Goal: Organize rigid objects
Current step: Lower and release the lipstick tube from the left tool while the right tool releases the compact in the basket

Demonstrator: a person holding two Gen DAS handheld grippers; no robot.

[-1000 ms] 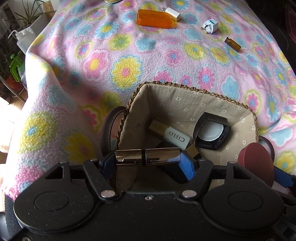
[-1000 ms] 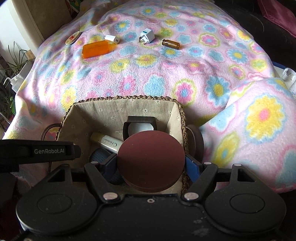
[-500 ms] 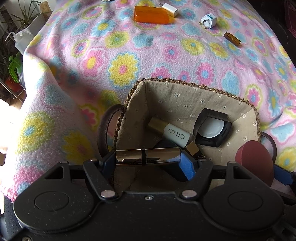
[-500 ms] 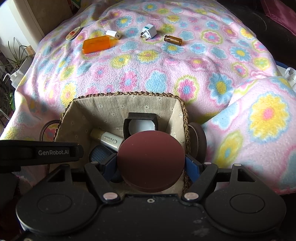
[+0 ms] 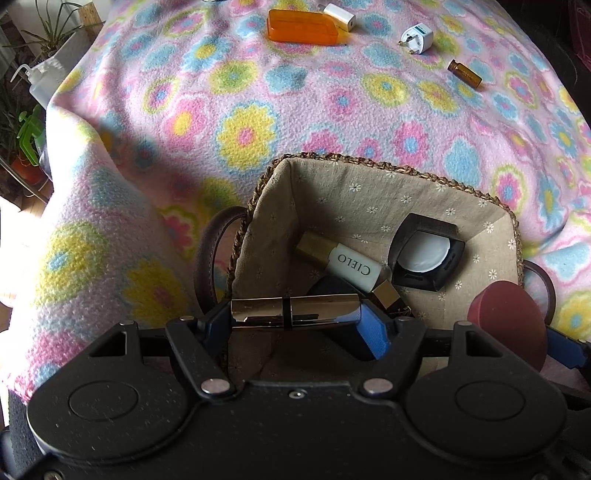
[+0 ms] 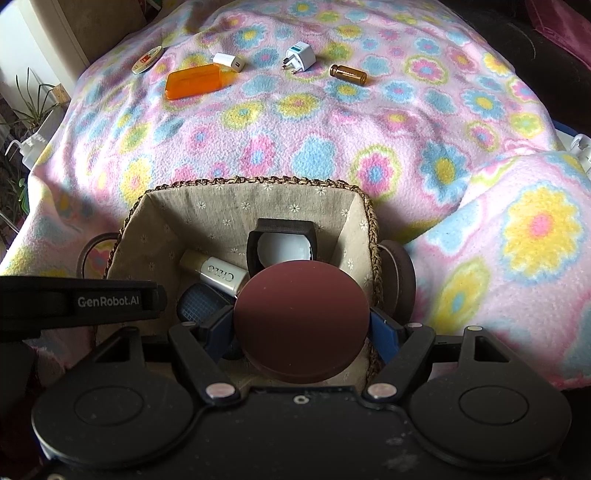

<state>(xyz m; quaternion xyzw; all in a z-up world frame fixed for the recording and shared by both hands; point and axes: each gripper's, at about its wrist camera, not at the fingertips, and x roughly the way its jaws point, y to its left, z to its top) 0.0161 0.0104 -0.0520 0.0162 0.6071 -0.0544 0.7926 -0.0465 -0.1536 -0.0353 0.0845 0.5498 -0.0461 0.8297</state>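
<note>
Over the basket (image 5: 424, 173), a slippery metallic tube (image 5: 293, 312) is clamped endwise by the left hand-held gripper (image 5: 295, 317); a rigid maroon disc (image 6: 301, 321) is pinched across its rim by the right hand-held gripper (image 6: 301, 328).

daylight enters from the left, bright on the blanket (image 5: 258, 110). basket (image 6: 236, 206) interior in soft shadow. strong fisheye bending at edges; focus sharp, no blur.

Sunlit flowered fleece blanket (image 6: 369, 122), potted plants (image 5: 44, 33) and perhaps floorboards leftward.
</note>
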